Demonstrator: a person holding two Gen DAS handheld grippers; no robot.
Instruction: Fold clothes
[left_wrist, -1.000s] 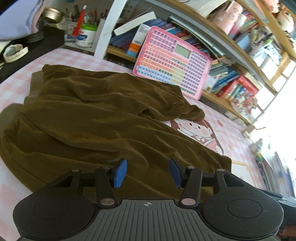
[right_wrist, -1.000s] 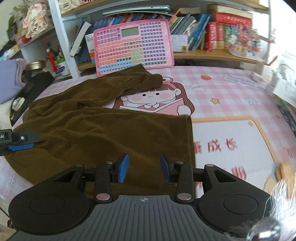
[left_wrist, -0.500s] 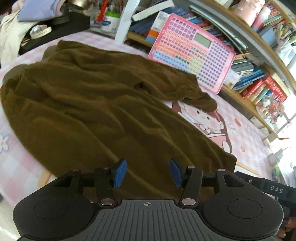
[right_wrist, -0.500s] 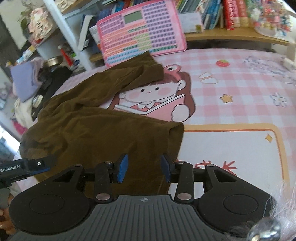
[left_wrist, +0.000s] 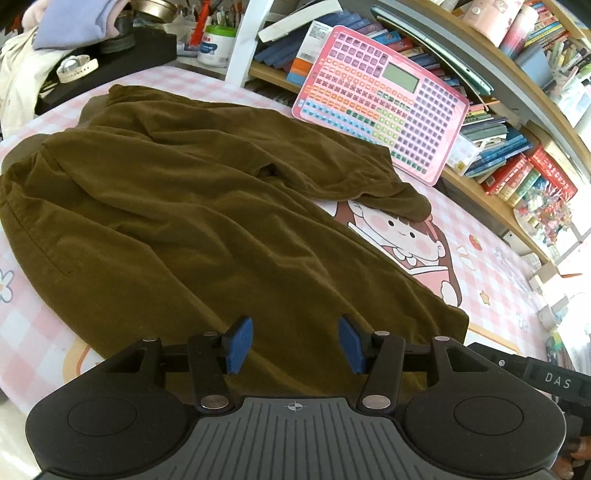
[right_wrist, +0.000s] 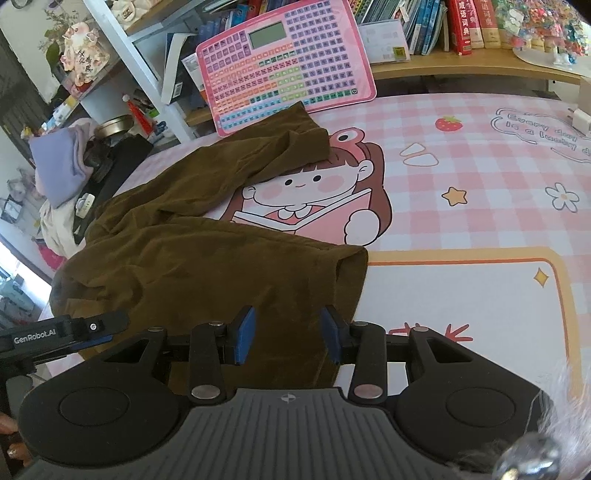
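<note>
Legible text and markings, both wrist views

"GenRobot.AI", white letters, on the black left hand-held gripper (right_wrist: 62, 334) at the left edge of the right wrist view; "DAS", white letters, on the black right hand-held gripper (left_wrist: 554, 380) at the right edge of the left wrist view. "Every day is a lucky d…", cut off by the frame edge, in outlined letters on the pink checked cartoon mat (right_wrist: 480, 177) covering the desk. Chinese characters "成语词典" on the spine of a red book (right_wrist: 466, 26) on the shelf. Key legends on the pink keypad learning tablet (right_wrist: 284, 62) are too small to read.
</note>
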